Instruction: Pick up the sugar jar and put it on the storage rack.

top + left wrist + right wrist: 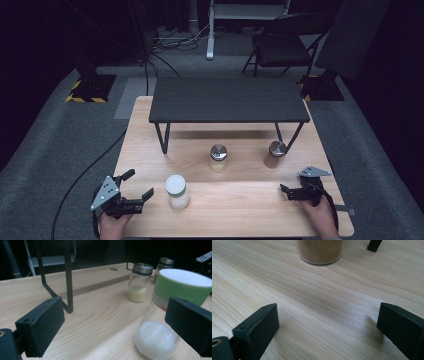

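Closest to us, our left hand-held gripper (136, 192) sits wide open just left of the green-lidded jar (177, 191) of white powder at the counter's (240, 210) front, while our right hand-held gripper (292, 192) gapes empty below the brown-spice jar (274, 154). Honestly, a jaw clipping that tall jar could tip it. Yellow-powder jar (218, 158) stands mid-counter.

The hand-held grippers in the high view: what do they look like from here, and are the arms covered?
Both are matt black. The left hand-held gripper carries a grey three-cornered plate with small holes, and a black cable trails off the table. The right hand-held gripper has the same grey plate. In the gripper views the jaws are blocky black slabs with small screw holes. No sleeve shows on the left hand or the right hand.
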The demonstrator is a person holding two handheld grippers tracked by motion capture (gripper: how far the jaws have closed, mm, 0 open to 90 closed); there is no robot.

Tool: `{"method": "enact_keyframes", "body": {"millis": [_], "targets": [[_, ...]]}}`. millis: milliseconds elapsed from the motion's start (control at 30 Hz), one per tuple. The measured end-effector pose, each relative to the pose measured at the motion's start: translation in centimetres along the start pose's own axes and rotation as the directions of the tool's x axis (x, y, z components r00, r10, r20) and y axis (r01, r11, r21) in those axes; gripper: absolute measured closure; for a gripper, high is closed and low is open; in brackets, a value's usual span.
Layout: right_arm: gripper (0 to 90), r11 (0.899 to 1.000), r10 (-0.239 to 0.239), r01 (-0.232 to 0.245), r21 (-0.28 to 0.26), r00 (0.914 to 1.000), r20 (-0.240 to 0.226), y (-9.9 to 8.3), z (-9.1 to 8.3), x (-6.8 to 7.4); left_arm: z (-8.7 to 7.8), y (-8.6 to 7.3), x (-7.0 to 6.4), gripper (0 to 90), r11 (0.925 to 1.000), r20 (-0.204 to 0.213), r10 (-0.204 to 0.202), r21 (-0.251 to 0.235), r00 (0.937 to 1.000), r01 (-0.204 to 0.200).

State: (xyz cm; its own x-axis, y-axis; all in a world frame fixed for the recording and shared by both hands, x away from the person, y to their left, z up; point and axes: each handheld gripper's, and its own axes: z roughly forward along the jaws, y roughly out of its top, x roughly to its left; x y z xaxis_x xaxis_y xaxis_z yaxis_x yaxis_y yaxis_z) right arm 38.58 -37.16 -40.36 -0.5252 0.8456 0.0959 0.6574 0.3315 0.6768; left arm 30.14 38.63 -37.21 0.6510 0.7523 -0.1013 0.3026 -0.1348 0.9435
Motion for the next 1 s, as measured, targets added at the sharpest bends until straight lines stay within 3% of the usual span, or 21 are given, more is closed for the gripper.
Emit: {"method": "enact_keyframes", "body": {"millis": [433,1000], "targets": [[3.9,1.0,0.0,0.0,0.0,1.0,0.0,0.0,0.0,0.0,-0.2,1.3,-2.7,1.6,0.9958,0.009,0.081,-0.045,0.9967,-0.08],[3.9,1.0,0.0,0.0,0.0,1.0,0.0,0.0,0.0,0.0,0.4,1.8,-4.7,1.7,0.9949,0.073,0.075,-0.072,0.9945,-0.07]]}}
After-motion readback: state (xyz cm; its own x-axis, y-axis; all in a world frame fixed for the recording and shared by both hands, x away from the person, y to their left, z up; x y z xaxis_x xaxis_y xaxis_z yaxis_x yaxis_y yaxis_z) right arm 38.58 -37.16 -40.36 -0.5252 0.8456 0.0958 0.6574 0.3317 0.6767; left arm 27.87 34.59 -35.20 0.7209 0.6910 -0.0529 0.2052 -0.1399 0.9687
